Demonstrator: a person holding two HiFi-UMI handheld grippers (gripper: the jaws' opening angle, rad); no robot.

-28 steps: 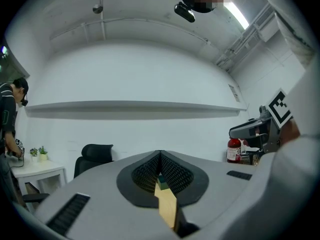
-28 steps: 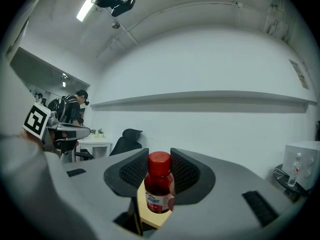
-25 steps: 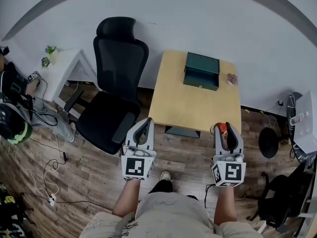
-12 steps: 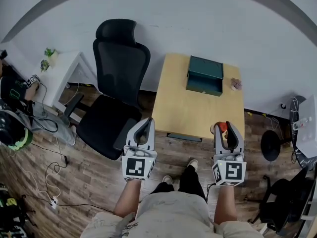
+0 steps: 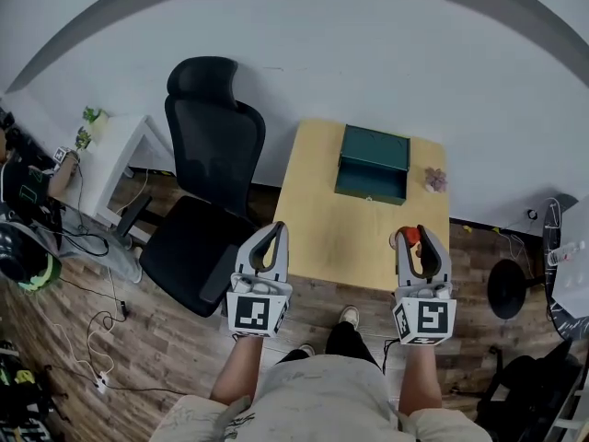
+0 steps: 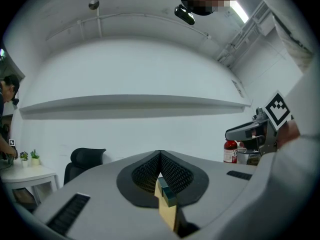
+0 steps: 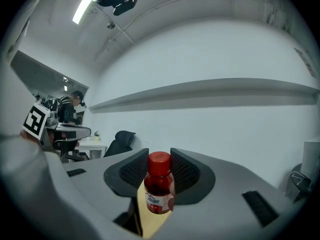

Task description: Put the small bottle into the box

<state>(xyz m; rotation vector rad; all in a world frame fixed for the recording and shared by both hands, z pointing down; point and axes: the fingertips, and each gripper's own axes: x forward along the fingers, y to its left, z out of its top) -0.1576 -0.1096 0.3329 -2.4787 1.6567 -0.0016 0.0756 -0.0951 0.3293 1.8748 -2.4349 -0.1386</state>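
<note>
The person is standing at the near edge of the wooden table [image 5: 324, 212], holding both tools out over that edge. The right gripper [image 5: 416, 239] is clamping the small bottle [image 7: 159, 183]. Its two ribbed pads are pressing on the bottle's sides just under the red cap, so the jaws are standing partly apart with the bottle filling the gap. The bottle is riding upright, with its long axis running up and down across the line of the jaws, cap on top and label facing back toward the person.

The left gripper [image 5: 273, 234] is carrying nothing. Its jaws are meeting at the tips, and only the table and the box are showing through the slit below them.

What matters now is where the green box [image 5: 372, 163] is lying. It is sitting toward the far side of the table, well apart from the bottle, ahead of the right gripper and a little to its left. It is lying roughly between the two tools' lines, but the loaded right one is the nearer. So the move I am expecting is a forward reach slanting slightly left, with the bottle held upright. From here I cannot tell for sure whether the lid is standing open, so the free left gripper may have to deal with it.
</note>
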